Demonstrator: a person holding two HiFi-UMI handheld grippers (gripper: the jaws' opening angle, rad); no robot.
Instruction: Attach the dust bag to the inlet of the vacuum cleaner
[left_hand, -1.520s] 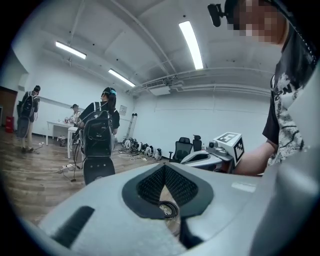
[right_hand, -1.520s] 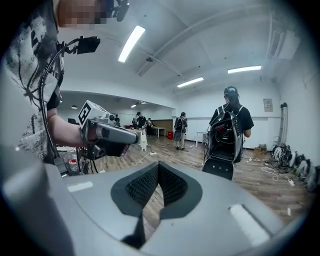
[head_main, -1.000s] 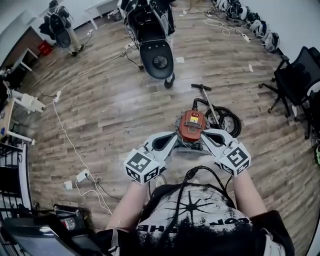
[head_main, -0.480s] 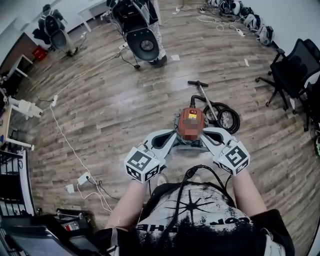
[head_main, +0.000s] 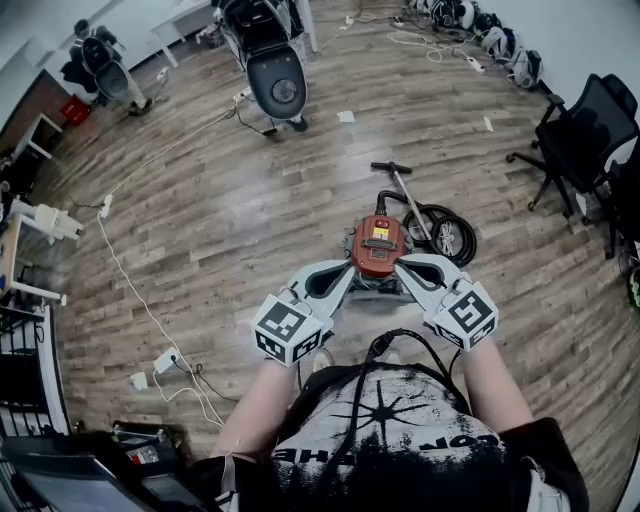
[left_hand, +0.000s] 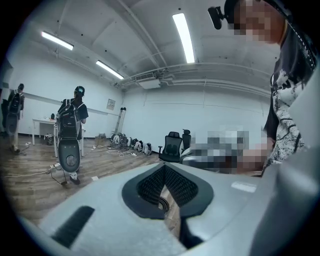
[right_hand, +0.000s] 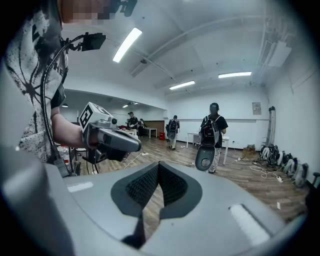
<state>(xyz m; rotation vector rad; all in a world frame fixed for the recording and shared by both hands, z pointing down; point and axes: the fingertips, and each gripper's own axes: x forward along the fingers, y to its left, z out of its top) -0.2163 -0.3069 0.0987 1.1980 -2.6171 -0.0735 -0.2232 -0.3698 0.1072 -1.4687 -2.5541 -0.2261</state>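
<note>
Both claws (head_main: 349, 270) (head_main: 403, 266) closed; head view alone shows vacuum cleaner (head_main: 380, 246), apparently between them

The vacuum cleaner (head_main: 380, 243) sits partly hidden behind the left gripper (head_main: 348, 270) and right gripper (head_main: 402, 268); an office chair (head_main: 590, 130) and a person (head_main: 262, 25), seemingly wearing a backpack, are cut off by the frame's edges.
</note>
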